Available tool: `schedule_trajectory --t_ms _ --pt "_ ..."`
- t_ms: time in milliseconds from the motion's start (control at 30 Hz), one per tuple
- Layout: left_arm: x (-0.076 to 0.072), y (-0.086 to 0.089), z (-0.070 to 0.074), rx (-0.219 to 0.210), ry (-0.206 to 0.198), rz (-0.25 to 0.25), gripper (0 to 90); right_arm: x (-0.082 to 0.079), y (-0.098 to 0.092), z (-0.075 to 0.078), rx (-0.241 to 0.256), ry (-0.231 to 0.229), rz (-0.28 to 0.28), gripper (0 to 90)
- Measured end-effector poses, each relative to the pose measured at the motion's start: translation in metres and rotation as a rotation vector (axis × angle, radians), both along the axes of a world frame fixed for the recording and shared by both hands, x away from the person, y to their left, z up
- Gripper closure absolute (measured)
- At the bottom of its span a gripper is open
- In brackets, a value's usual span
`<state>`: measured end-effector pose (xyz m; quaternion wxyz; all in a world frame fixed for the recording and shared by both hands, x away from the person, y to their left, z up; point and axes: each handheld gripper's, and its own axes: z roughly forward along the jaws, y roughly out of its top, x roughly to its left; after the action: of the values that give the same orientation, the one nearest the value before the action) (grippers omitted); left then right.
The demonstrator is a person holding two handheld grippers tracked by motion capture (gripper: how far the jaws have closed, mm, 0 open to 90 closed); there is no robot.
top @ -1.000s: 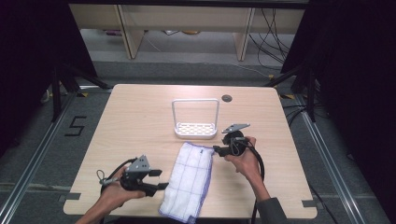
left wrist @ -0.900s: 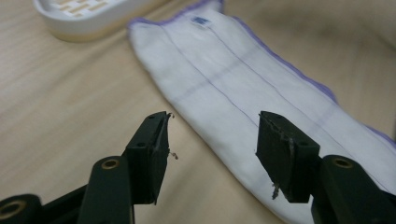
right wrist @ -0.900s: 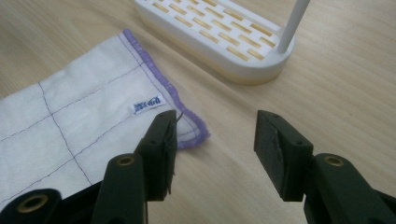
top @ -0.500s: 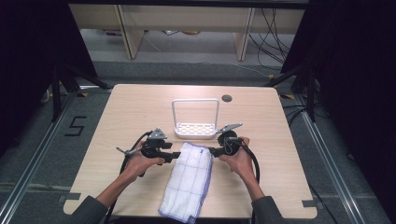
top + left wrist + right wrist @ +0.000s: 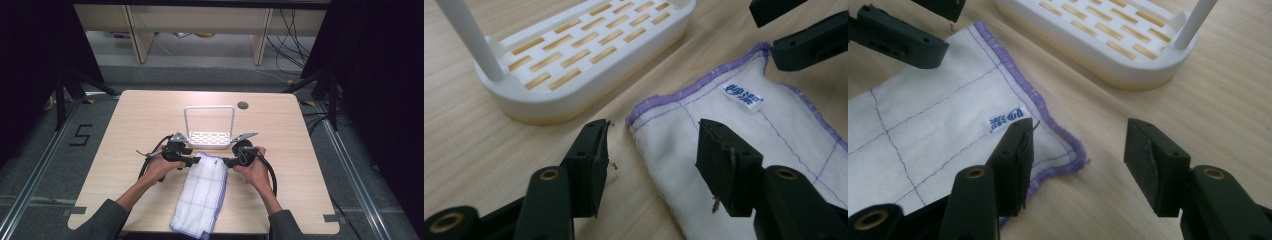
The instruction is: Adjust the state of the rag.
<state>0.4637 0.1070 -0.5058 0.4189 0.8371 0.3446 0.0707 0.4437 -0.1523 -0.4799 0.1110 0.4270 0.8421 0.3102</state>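
Here the desk (image 5: 125, 150) is carrying a white towel (image 5: 202, 192) with a purple hem, which is lying lengthwise from just below the desk's middle down to its near edge, where a corner is hanging slightly over. Just beyond the towel's far end a white slotted rack (image 5: 209, 139) with an upright hoop handle is standing near the desk's centre. The left tongs (image 5: 197, 160) are sitting released at the towel's far left corner, jaws spread so that one is resting over the cloth and the other over bare wood beside the hem. The right tongs (image 5: 226, 162) are waiting released at the far right corner, straddling that corner the same way. A small printed label (image 5: 743, 95) is showing between the two corners
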Motion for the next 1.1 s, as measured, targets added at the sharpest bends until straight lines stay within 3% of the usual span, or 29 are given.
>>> schedule_trajectory --t_ms 33,67,267,333,367,533,600,667,700,867,900,1100 --pt "0.001 0.000 0.000 0.024 -0.002 -0.020 46.6 0.001 0.001 -0.003 0.002 -0.021 0.006 46.8" --pt "0.002 -0.002 -0.002 0.021 -0.006 -0.017 47.1 0.001 0.001 -0.001 -0.005 0.002 0.003 46.8" --pt "0.007 -0.008 -0.010 0.018 0.005 -0.019 53.5 0.002 0.004 -0.007 -0.008 0.013 0.010 47.1" --pt "0.008 -0.009 -0.009 0.019 -0.005 -0.040 59.4 0.004 0.005 -0.009 -0.017 0.011 0.025 47.1" --pt "0.008 -0.009 -0.008 0.041 -0.013 -0.061 62.7 0.004 0.006 -0.009 -0.014 0.017 0.027 47.1" --pt "0.004 -0.013 -0.005 0.069 -0.053 -0.078 78.5 0.006 0.005 -0.009 -0.014 0.010 0.048 47.1" --pt "0.002 -0.014 -0.004 0.084 -0.065 -0.087 82.3 0.005 0.005 -0.009 -0.006 0.016 0.027 47.1" --pt "0.001 -0.015 -0.003 0.085 -0.067 -0.094 83.9 0.006 0.004 -0.009 -0.013 0.000 0.037 47.1" --pt "0.001 -0.015 -0.003 0.084 -0.065 -0.092 84.2 0.005 0.004 -0.008 0.004 0.016 0.031 47.1" --pt "0.000 -0.013 -0.001 0.083 -0.074 -0.095 84.8 0.005 0.003 -0.008 -0.006 0.011 0.022 46.8" --pt "0.000 -0.013 -0.001 0.083 -0.073 -0.094 84.8 0.004 0.005 -0.010 0.013 0.006 0.010 46.6" --pt "-0.003 -0.011 0.002 0.085 -0.075 -0.090 84.8 0.006 0.008 -0.016 -0.031 0.013 0.029 45.9"
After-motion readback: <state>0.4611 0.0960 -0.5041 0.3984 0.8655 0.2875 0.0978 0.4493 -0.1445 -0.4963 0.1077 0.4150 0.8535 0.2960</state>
